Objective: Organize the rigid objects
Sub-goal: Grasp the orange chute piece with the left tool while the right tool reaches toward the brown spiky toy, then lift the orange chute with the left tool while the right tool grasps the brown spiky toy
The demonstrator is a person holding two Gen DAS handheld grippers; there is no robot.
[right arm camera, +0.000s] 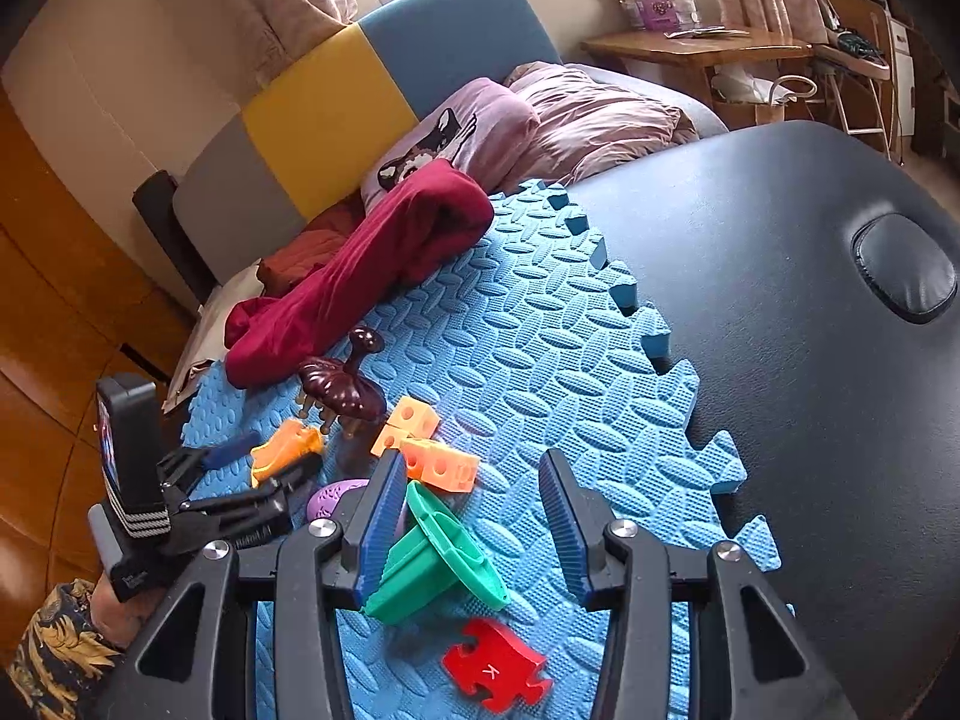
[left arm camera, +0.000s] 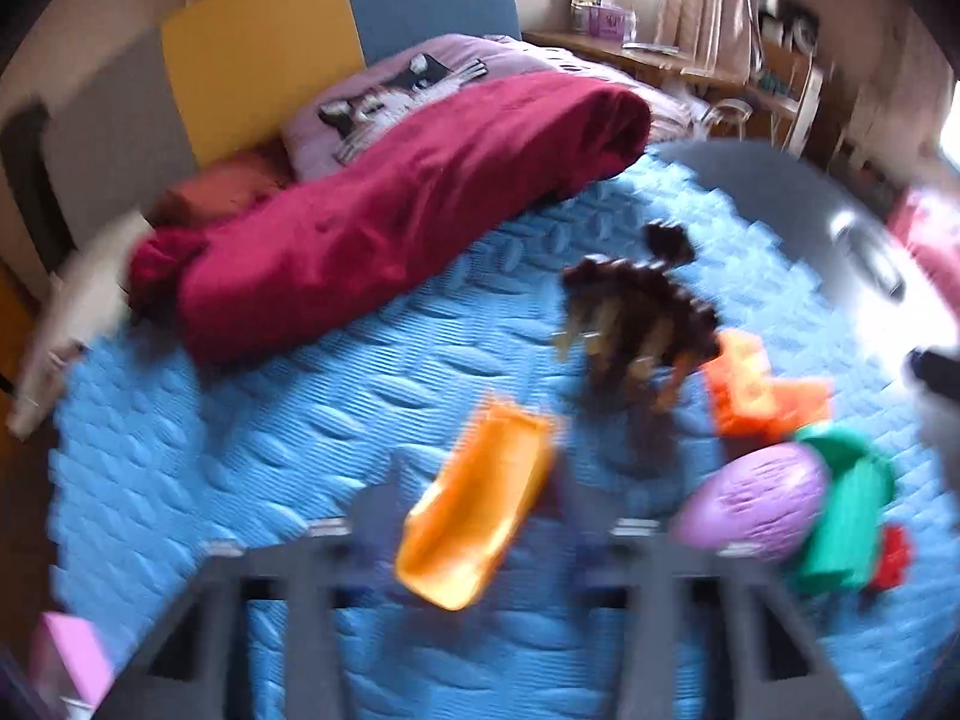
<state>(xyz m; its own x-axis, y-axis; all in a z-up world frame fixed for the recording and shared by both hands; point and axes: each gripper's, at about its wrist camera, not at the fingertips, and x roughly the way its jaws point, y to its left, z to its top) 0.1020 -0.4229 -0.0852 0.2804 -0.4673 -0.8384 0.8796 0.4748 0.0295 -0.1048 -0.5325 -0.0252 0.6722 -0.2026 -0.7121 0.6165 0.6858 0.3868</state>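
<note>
Toys lie on a blue foam mat (right arm camera: 540, 324). In the blurred left wrist view an orange scoop (left arm camera: 474, 510) lies between the fingers of my left gripper (left arm camera: 480, 534); the jaws look wide apart. Beyond it are a brown comb-like toy (left arm camera: 642, 312), orange cube blocks (left arm camera: 762, 390), a purple egg-shaped toy (left arm camera: 756, 498) and a green funnel-shaped toy (left arm camera: 840, 516). My right gripper (right arm camera: 468, 522) is open, low over the mat, with the green toy (right arm camera: 438, 558) against its left finger (right arm camera: 381, 516). A red puzzle piece (right arm camera: 495, 672) lies below. The left gripper (right arm camera: 258, 480) also shows at the orange scoop (right arm camera: 285, 450).
A crumpled dark red cloth (right arm camera: 360, 276) lies at the mat's far edge, with pillows (right arm camera: 540, 120) behind. A dark padded table surface (right arm camera: 810, 360) extends right of the mat. A wooden desk (right arm camera: 696, 48) stands at the back right. A pink object (left arm camera: 66, 654) shows at lower left.
</note>
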